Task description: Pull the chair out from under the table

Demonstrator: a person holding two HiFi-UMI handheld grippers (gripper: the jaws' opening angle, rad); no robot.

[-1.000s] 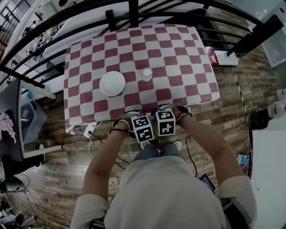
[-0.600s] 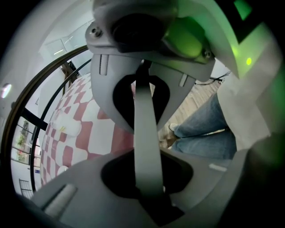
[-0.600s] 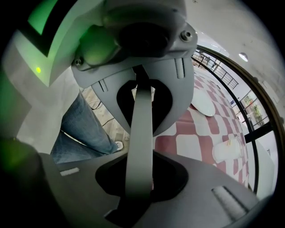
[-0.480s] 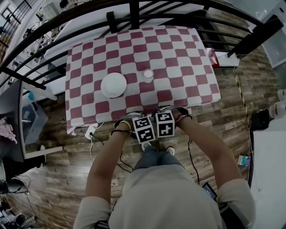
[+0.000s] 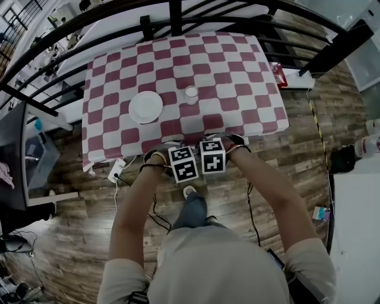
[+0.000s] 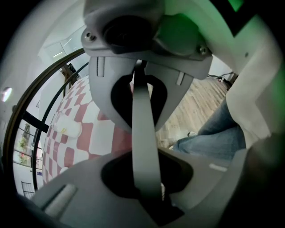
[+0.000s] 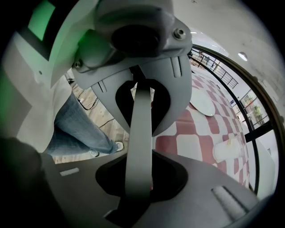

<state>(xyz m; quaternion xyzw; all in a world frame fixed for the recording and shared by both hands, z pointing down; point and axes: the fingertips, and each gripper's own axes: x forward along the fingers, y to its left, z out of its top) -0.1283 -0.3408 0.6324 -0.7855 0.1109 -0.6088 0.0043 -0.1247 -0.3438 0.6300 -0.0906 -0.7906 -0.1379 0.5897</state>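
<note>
The table (image 5: 237, 89) carries a red-and-white chequered cloth. Both grippers are held side by side at its near edge, pointing steeply down, with their marker cubes on top. My left gripper (image 5: 181, 160) is at the left and my right gripper (image 5: 212, 153) just beside it. No chair shows in any view; whatever lies under the table edge is hidden by the hands and cubes. In the left gripper view (image 6: 144, 133) and the right gripper view (image 7: 139, 133) I see only the grey jaw parts. Whether they clamp anything is unclear.
A white plate (image 5: 145, 107) and a white cup (image 5: 190, 94) stand on the table. Black railings (image 5: 172, 15) run behind it. A white power strip (image 5: 116, 170) with cables lies on the wooden floor at the left. The person's shoe (image 5: 189, 192) is below the grippers.
The table has slid slightly up and left in the head view. The person's legs have shifted, with only one shoe showing now. Both grippers stay together at the table's near edge.
</note>
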